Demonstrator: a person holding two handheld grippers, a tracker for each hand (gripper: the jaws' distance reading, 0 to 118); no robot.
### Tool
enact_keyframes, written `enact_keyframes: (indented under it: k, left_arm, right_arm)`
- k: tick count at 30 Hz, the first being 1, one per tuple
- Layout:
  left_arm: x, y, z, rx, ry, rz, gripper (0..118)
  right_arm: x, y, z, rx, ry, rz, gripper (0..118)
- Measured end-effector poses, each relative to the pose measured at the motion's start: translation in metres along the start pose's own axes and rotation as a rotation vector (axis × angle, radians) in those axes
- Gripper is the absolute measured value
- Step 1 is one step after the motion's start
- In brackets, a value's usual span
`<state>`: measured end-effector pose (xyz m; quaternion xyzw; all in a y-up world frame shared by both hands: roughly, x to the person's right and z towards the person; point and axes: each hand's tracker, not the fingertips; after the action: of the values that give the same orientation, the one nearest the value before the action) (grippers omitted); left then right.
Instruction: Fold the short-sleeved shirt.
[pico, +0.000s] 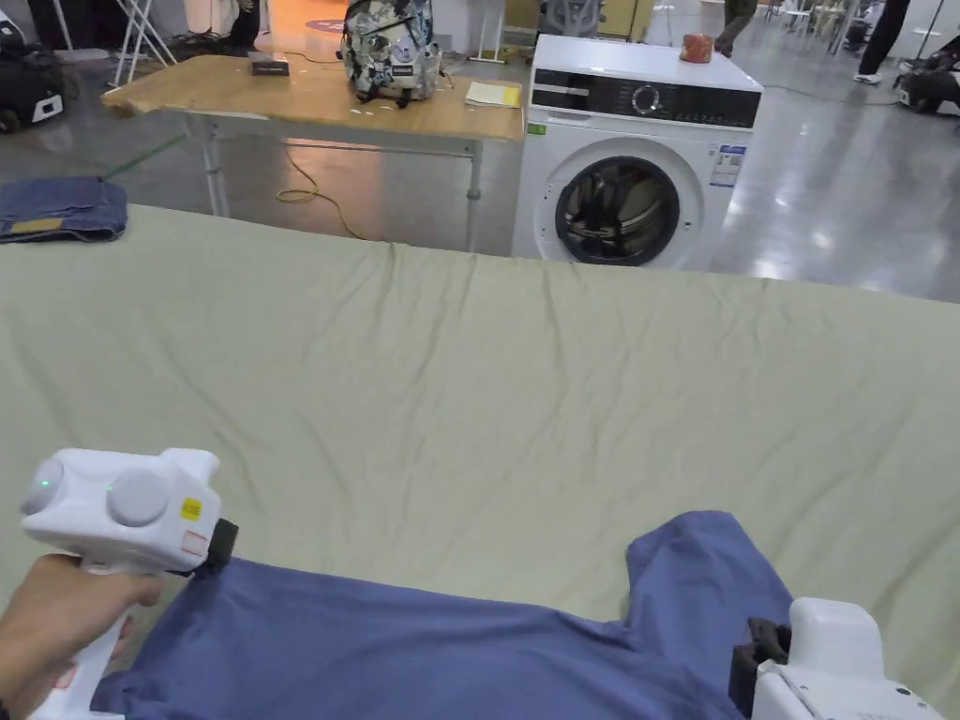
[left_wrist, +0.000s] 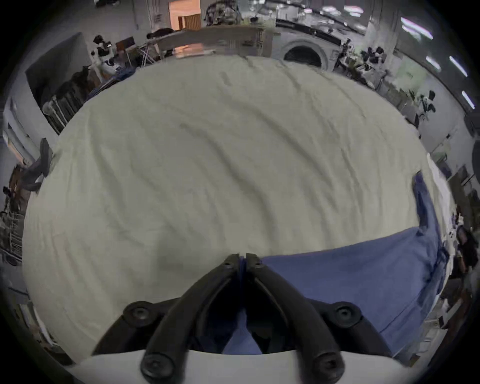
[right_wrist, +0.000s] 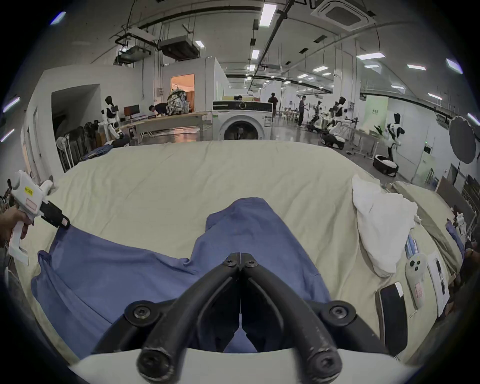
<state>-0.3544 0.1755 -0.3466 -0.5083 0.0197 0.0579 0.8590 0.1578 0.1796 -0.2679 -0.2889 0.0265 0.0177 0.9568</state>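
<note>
On the wide bed covered with a pale green wrinkled sheet (pico: 487, 375), the blue short-sleeved cotton shirt (pico: 422, 647) lies at the near edge, spread across the sheet, with one sleeve (pico: 698, 572) pointing away toward the white front-loading washing machine (pico: 633, 155) that stands behind the bed. The left gripper (left_wrist: 242, 257), a white handheld tool with two black jaws, is at the left corner of the shirt; its jaws are pressed together with a thin strip of blue cloth between them, so it grips the shirt's edge. A hand (pico: 56, 623) holds its handle. The right gripper (right_wrist: 240, 258) is over the shirt near the sleeve; its jaws are closed tip to tip, and blue cloth shows behind them, but I cannot tell if cloth is caught between them. To the right of the shirt, a white crumpled cloth (right_wrist: 381, 220) rests on the sheet. Left of the washing machine stands a wooden table (pico: 309, 98) with a patterned backpack (pico: 389, 47) on it.
</note>
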Motion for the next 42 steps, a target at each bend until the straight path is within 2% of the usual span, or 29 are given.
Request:
enact_keyframes:
  k: [4,7,9,11,12,13,14,16,17,18,20,23,26,27,30,36,40,42]
  left_arm:
    - [0.003,-0.011,0.033,0.063,-0.022,-0.011,0]
    - [0.003,-0.02,0.049,0.113,-0.028,0.001,0]
    - [0.001,-0.025,0.054,0.128,-0.029,0.011,0]
    - [0.0,-0.029,0.056,0.133,-0.032,0.022,0]
    - [-0.001,-0.033,0.056,0.137,-0.031,0.028,0]
    - [-0.001,-0.035,0.057,0.139,-0.032,0.031,0]
    - [-0.001,-0.037,0.057,0.138,-0.032,0.037,0]
    - [-0.002,-0.042,0.06,0.147,-0.041,0.055,0]
    - [-0.003,-0.043,0.061,0.152,-0.053,0.056,0]
    - [-0.002,-0.044,0.061,0.149,-0.053,0.056,0]
    - [-0.002,-0.044,0.061,0.146,-0.05,0.06,0]
    - [-0.003,-0.046,0.063,0.156,-0.056,0.074,0]
    - [-0.002,-0.048,0.064,0.156,-0.058,0.075,0]
    - [-0.001,-0.049,0.063,0.156,-0.055,0.075,0]
    - [-0.001,-0.05,0.062,0.156,-0.053,0.075,0]
    - [-0.005,-0.054,0.067,0.168,-0.056,0.087,0]
    - [-0.009,-0.061,0.083,0.189,-0.065,0.092,0]
    - [-0.013,-0.065,0.094,0.211,-0.077,0.099,0]
  right_arm:
    - [0.031,0.027,-0.016,-0.068,0.014,-0.032,0]
    - [0.051,0.048,-0.047,-0.175,-0.015,0.012,0]
    - [0.059,0.065,-0.064,-0.246,0.025,0.03,0]
    - [0.067,0.073,-0.088,-0.316,0.038,0.013,3]
    - [0.069,0.076,-0.101,-0.34,0.035,0.033,14]
    - [0.073,0.078,-0.109,-0.353,0.026,0.036,33]
    - [0.074,0.079,-0.118,-0.378,0.004,0.063,44]
    - [0.075,0.076,-0.137,-0.41,0.0,0.054,58]
    - [0.076,0.074,-0.141,-0.44,0.034,0.025,63]
    - [0.078,0.071,-0.149,-0.458,0.054,-0.002,63]
    - [0.078,0.067,-0.163,-0.477,0.04,0.004,65]
    - [0.079,0.058,-0.176,-0.542,0.045,-0.01,65]
    - [0.081,0.05,-0.183,-0.537,0.037,-0.023,57]
    - [0.079,0.051,-0.182,-0.533,0.026,-0.018,49]
    - [0.073,0.052,-0.175,-0.502,-0.014,0.029,0]
    - [0.081,0.057,-0.15,-0.418,-0.002,-0.022,0]
    - [0.074,0.069,-0.09,-0.351,0.019,-0.008,0]
    - [0.081,0.075,-0.067,-0.312,0.044,-0.033,0]
